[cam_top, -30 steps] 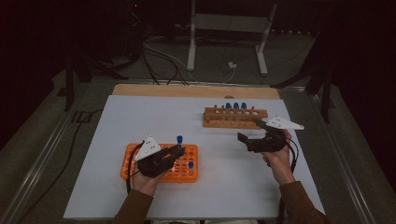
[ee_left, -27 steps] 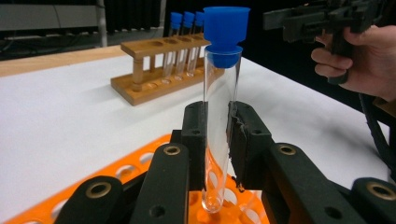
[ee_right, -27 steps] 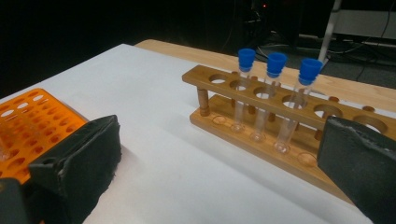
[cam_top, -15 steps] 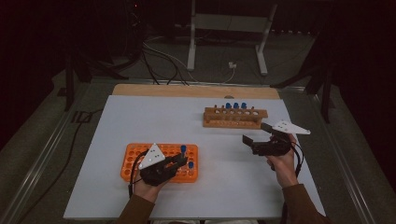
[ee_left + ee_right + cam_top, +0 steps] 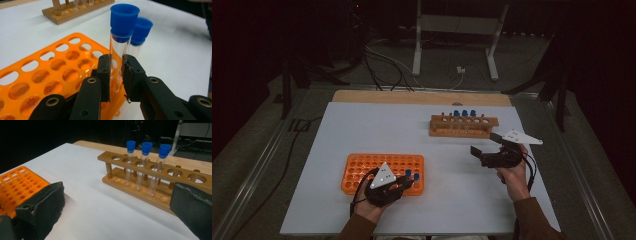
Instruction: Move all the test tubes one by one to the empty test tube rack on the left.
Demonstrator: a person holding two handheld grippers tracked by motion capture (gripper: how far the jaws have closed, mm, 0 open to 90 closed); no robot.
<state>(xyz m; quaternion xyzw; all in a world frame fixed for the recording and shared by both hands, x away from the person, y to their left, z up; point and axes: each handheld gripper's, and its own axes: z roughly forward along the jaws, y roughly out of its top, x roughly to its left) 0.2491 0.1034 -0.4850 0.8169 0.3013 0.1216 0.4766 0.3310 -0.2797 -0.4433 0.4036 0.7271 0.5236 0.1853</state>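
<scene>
Lower now than a second ago, the left gripper (image 5: 116, 75) has brought its test tube (image 5: 120, 47) down to the orange rack (image 5: 362, 167). Its jaws clamp the glass below the blue cap, at the rack's near right corner, just beside a second capped tube (image 5: 138, 37). Bare white table (image 5: 447, 175) lies open to the right. The right gripper (image 5: 482, 150) hovers with jaws wide and empty, near the wooden rack (image 5: 150, 170) holding three tubes.
</scene>
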